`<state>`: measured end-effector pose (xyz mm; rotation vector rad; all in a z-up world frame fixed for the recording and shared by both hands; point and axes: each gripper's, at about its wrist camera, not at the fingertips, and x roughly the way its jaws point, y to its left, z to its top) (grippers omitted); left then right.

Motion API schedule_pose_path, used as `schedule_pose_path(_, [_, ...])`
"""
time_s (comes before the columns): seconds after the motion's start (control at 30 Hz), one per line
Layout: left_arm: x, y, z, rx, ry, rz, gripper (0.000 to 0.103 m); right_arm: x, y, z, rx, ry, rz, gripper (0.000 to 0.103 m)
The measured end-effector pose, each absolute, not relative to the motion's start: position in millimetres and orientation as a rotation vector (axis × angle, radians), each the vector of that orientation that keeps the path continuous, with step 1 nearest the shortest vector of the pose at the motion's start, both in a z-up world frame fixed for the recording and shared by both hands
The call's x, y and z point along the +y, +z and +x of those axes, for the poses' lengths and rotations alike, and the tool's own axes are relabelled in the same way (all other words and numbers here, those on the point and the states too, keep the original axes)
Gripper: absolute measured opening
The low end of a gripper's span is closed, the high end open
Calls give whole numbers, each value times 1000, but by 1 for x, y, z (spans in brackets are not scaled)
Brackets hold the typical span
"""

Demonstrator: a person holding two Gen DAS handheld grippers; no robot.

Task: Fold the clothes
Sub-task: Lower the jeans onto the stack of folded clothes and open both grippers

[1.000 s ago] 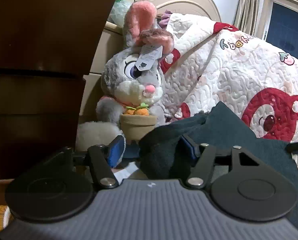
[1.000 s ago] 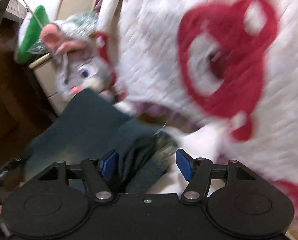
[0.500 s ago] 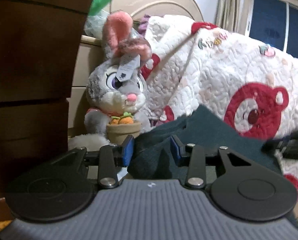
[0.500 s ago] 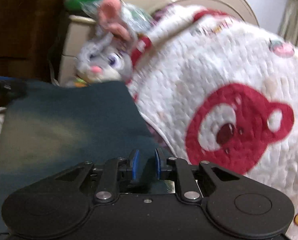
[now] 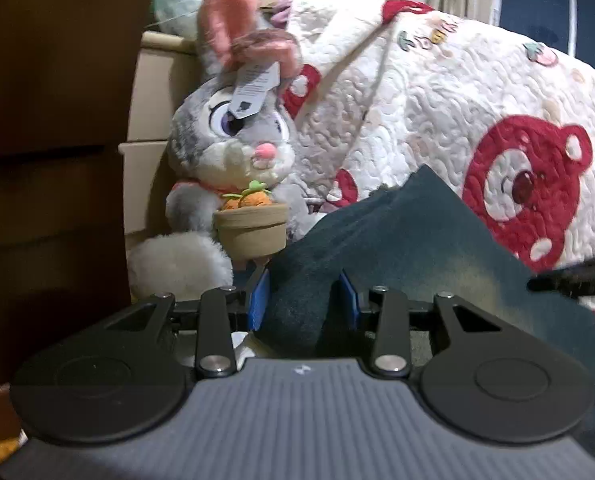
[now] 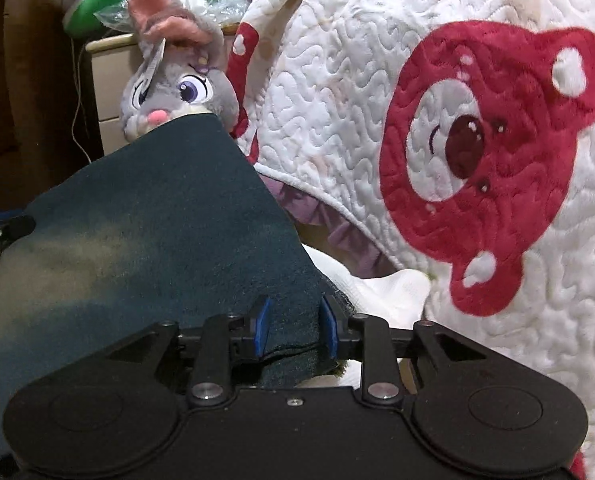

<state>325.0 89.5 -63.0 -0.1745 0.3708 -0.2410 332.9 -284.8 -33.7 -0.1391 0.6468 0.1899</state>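
A dark teal garment (image 5: 429, 240) with a faded pale patch hangs spread between my two grippers. My left gripper (image 5: 302, 300) is shut on a thick bunched fold of it, which fills the gap between the blue pads. My right gripper (image 6: 294, 326) is shut on the opposite edge of the garment (image 6: 149, 216), with flat fabric between its narrowly parted pads. The right gripper's dark tip (image 5: 569, 280) shows at the far right of the left wrist view. The left gripper's tip (image 6: 1, 228) shows at the left edge of the right wrist view.
A grey plush rabbit (image 5: 233, 140) holding a carrot pot sits straight ahead against a cream headboard (image 5: 153, 92). A white quilt with red bears (image 6: 477, 152) is piled to the right. Dark wooden furniture (image 5: 49, 120) stands close on the left. White bedding (image 6: 385, 292) lies below.
Both grippers closed from wide open onto the garment, and it now hangs spread between them. The right gripper's pads stand slightly wider than half a second ago. The right view has steadied.
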Motion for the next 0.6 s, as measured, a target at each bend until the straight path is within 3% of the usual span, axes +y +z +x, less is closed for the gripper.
schedule_pose_path(0.17, [87,-61,321,369,-231,-172,37,-280,-47,340,662,152,-161,35])
schedule_pose_path(0.3, [91,-60,323,381,-223,-197,37,-275,-17,333,701,179,-170,37])
schedule_pose_path(0.43, [95,-60,324,387,-223,-241,37,-241,6,287,663,305,-241,41])
schedule_pose_path(0.6, [91,-58,322,402,-208,-218,37,-200,-13,241,693,391,-405,41])
